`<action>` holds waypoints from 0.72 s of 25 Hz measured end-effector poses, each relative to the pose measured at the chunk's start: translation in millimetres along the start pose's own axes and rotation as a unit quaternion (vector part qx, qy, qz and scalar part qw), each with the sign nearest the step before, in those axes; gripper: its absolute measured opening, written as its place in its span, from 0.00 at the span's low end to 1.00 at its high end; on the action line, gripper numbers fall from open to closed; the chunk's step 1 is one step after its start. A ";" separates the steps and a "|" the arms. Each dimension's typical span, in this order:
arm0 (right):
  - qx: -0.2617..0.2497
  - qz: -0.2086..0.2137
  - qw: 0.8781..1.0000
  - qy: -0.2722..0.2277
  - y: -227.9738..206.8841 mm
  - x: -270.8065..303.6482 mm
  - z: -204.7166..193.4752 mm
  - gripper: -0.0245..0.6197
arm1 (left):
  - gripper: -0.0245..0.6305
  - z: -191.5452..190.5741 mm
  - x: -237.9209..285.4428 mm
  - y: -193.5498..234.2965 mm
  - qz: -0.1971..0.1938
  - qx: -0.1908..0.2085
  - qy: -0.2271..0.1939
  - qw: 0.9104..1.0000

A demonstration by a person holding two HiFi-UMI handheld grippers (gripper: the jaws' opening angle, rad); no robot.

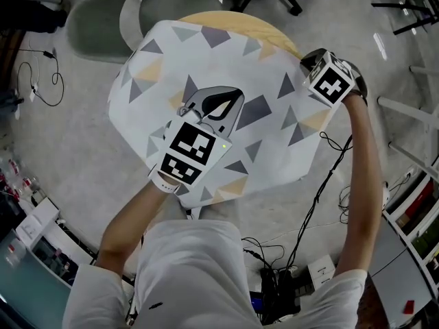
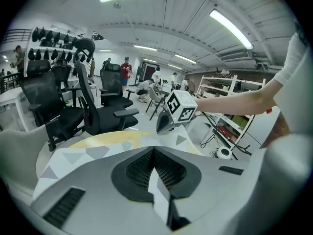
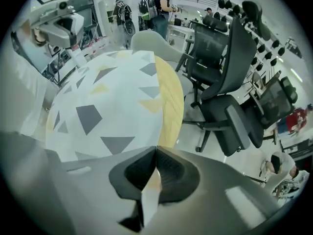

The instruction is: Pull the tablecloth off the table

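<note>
— Tablecloth (image 1: 206,67): where does it lie?
— Spread over the round desk (image 1: 255,25), with a strip of bare wood showing at the far edge.
— Left gripper (image 2: 154,153)?
— Over the near middle of the desk, jaws closed on a fold of the cloth.
— And the right gripper (image 3: 156,155)?
— At the cloth's right edge, jaws closed with a pinch of cloth between them.
— Anything around?
— Office chairs (image 3: 230,82) stand on the floor beyond the desk.
</note>
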State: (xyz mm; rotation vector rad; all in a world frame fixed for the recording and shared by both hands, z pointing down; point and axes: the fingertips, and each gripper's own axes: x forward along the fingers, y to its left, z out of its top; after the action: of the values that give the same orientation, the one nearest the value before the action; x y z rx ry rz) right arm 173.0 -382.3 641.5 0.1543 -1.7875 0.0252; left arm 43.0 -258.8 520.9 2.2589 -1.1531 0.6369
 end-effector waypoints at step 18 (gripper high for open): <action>-0.082 -0.086 0.989 -0.092 43.2 -59.4 15.1 0.05 | 0.24 26.9 25.9 9.6 -0.061 0.072 -0.007 0.995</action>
State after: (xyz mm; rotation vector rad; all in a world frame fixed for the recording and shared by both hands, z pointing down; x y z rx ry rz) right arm 165.8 -335.7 583.2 0.1968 -1.9453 -0.2672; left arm 53.3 -295.9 518.8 2.4372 -0.9942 0.6768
